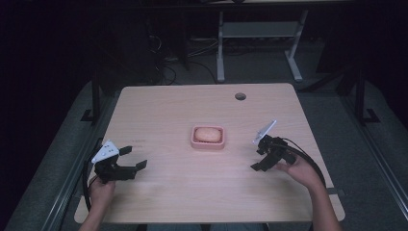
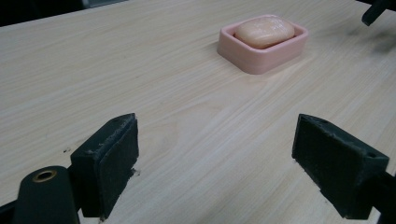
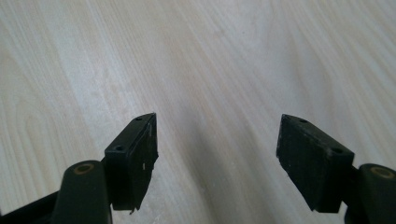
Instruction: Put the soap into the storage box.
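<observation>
A pink soap dish (image 1: 208, 143) sits at the middle of the wooden table, with a pale peach bar of soap (image 1: 208, 134) lying in it. In the left gripper view the dish (image 2: 275, 53) and soap (image 2: 264, 32) lie ahead and to the right. My left gripper (image 1: 133, 158) rests near the table's front left, open, nothing between its jaws; its pads (image 2: 114, 158) stand wide apart. My right gripper (image 1: 257, 160) is held to the right of the dish, tilted down toward the tabletop, open and empty (image 3: 217, 158).
The table (image 1: 163, 192) has a round cable hole (image 1: 240, 96) near its far edge. A desk frame with white legs (image 1: 220, 53) stands on the floor beyond. Cables trail from both grippers. Bare wood lies between the grippers and the dish.
</observation>
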`<state>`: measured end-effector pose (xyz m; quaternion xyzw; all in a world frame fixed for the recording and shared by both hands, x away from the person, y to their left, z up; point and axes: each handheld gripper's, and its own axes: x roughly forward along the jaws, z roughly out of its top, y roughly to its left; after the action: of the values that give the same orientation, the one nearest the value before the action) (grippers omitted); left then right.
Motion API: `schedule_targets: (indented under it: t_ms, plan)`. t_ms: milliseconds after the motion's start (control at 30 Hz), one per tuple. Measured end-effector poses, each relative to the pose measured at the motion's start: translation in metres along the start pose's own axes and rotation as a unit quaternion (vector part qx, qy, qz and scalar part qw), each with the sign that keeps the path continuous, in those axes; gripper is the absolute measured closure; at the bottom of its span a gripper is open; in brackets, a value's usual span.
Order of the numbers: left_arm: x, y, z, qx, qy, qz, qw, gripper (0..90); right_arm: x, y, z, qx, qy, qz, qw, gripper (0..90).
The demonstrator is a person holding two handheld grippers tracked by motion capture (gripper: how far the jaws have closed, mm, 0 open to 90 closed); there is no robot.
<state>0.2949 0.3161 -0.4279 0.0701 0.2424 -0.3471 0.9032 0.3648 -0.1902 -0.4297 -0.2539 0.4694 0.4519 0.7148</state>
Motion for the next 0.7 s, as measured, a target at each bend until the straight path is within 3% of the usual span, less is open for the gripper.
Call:
schedule_targets:
  t_ms: [700]
  plan:
    - [0.001, 0.0, 0.0, 0.001, 0.001, 0.002, 1.0, 14.3, -0.003, 0.025, -0.046, 0.041, -0.03, -0.019, 0.9985, 27.8]
